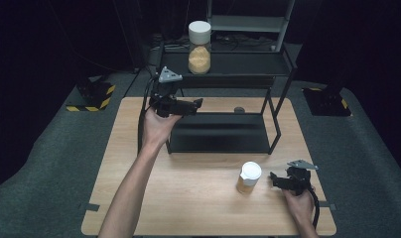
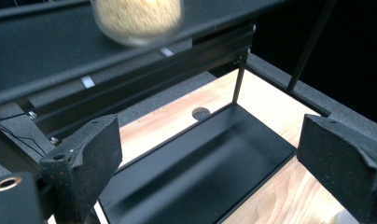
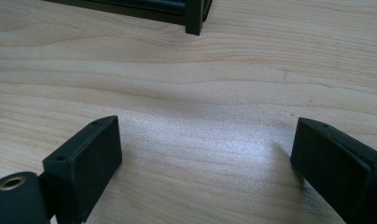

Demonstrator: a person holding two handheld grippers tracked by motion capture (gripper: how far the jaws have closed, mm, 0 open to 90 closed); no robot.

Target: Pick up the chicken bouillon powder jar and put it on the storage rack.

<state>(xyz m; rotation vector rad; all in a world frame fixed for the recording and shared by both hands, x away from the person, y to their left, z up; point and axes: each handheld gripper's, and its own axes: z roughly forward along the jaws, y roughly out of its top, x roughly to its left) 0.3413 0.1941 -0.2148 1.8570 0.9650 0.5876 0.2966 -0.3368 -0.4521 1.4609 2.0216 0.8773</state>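
Note:
A clear jar of tan grain (image 1: 199,47) with a white lid stands on the top shelf of a black rack (image 1: 268,69). Its blurred bottom (image 2: 136,21) is at the top of the left gripper view. A second, smaller white-lidded jar (image 1: 248,177) stands on the wooden table (image 1: 188,198). My left gripper (image 1: 197,104) hovers at the rack's left end, below the top shelf, pointing right. Its jaws are open and empty above the lower tray (image 2: 200,163). My right gripper (image 1: 273,178) rests low on the table just right of the small jar, open with only bare wood (image 3: 205,93) between its jaws.
The rack's lower tray (image 1: 218,134) covers the table's far middle, and one rack foot (image 3: 194,18) is ahead of the right gripper. A round hole (image 1: 239,109) is in the table behind the tray. Black stands (image 1: 92,96) (image 1: 327,101) sit on the grey floor.

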